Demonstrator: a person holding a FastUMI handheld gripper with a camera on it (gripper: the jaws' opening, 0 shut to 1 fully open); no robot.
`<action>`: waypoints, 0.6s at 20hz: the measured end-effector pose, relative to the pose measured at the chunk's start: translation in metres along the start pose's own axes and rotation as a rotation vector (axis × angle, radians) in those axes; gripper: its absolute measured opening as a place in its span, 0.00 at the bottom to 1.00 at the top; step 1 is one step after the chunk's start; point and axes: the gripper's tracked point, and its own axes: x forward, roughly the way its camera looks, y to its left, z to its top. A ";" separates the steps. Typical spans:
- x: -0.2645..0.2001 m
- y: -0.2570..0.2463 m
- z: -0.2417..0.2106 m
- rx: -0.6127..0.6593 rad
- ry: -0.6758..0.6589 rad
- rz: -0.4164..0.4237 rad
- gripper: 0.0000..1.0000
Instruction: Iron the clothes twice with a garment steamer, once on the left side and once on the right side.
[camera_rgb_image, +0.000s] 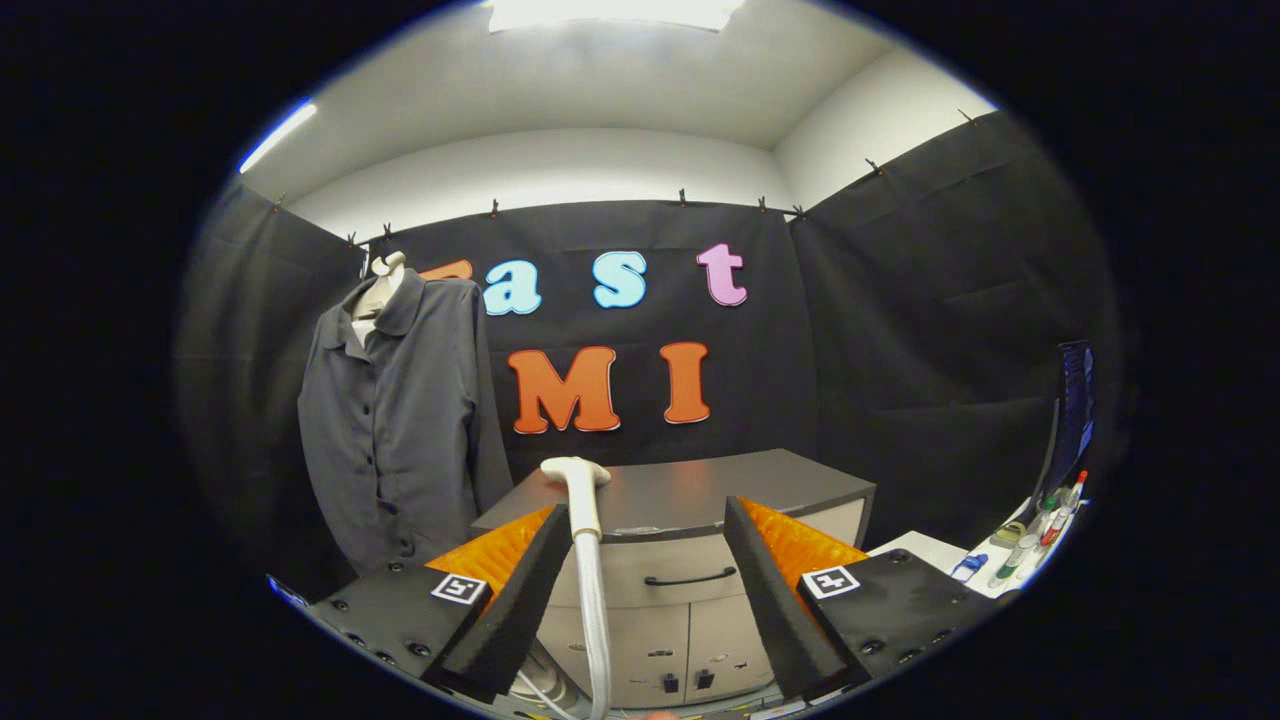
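The hand-held gripper (650, 560) points toward the back of the booth with its two fingers spread wide apart and nothing pressed between them. A pale steamer head (577, 478) stands upright between the fingers, much closer to the left finger (515, 590) and just beside its inner edge, while a broad gap separates it from the right finger (765, 590). Whether the left finger actually touches it is not clear. A light hose (596, 620) runs straight down from the steamer head and passes out of sight below the fingers.

Beyond the fingers sits a grey cabinet (690, 590) with a dark flat worktop (690, 490); its front has a drawer with a dark handle (690, 578) and two lower doors.

To the left of the cabinet, well apart from the gripper, a dark grey button-up shirt (400, 420) hangs on a pale hanger (385, 268) against the black cloth wall, its collar open and its sleeves hanging down.

Off to the right, past the right finger, a white surface (925, 548) carries several small bottles and tubes (1030, 535), too small to tell apart.
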 end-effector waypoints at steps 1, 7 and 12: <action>0.007 0.006 0.005 -0.002 0.000 0.021 0.99; 0.077 0.052 0.051 -0.035 -0.005 0.201 0.99; 0.152 0.069 0.045 -0.068 0.056 0.209 0.98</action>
